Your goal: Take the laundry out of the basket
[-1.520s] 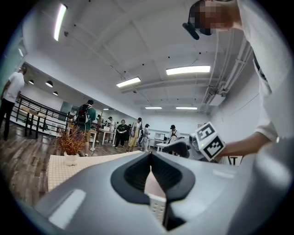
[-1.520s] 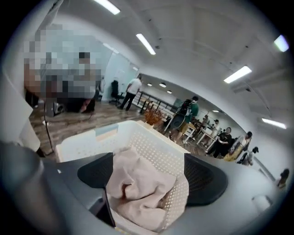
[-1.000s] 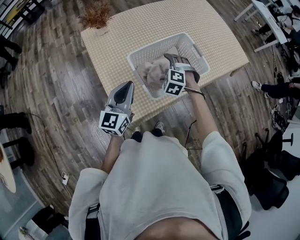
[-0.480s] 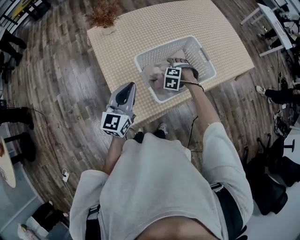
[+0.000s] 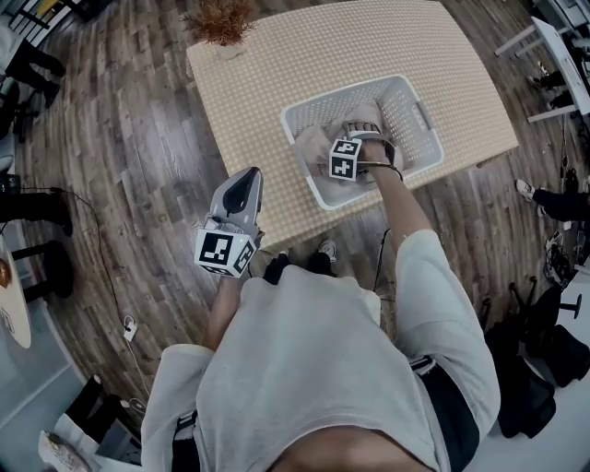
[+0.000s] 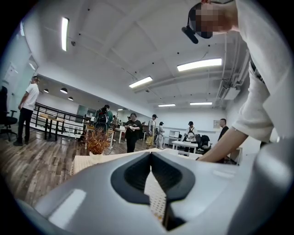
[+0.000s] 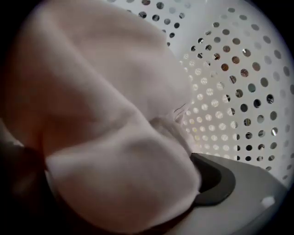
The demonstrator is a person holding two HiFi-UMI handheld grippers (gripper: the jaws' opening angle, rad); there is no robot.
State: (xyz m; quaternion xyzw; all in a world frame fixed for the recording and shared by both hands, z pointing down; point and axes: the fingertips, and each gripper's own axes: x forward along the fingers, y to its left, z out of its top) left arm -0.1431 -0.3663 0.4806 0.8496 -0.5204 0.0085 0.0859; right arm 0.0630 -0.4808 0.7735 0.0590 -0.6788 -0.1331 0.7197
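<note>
A white perforated basket [image 5: 419, 101] stands on the beige table [image 5: 304, 55]. Pale pink laundry [image 5: 313, 143] is bunched up in the basket's near end. My right gripper [image 5: 364, 120] reaches down into the basket. In the right gripper view a thick wad of the laundry [image 7: 115, 137] bulges between the jaws. It covers the left jaw, and only the right finger [image 7: 216, 183] shows in front of the basket wall [image 7: 239, 92]. My left gripper [image 5: 241, 184] is shut and empty, held off the table's near edge. Its tips [image 6: 150, 156] point level across the table.
A dried plant in a pot [image 5: 221, 18] sits on the table's far left corner. Wooden floor surrounds the table. Several people [image 6: 133, 133] stand beyond it, with desks and chairs at the room's edges.
My right gripper has gone forward and deeper into the basket, onto the laundry. The left gripper has stayed about where it was.
</note>
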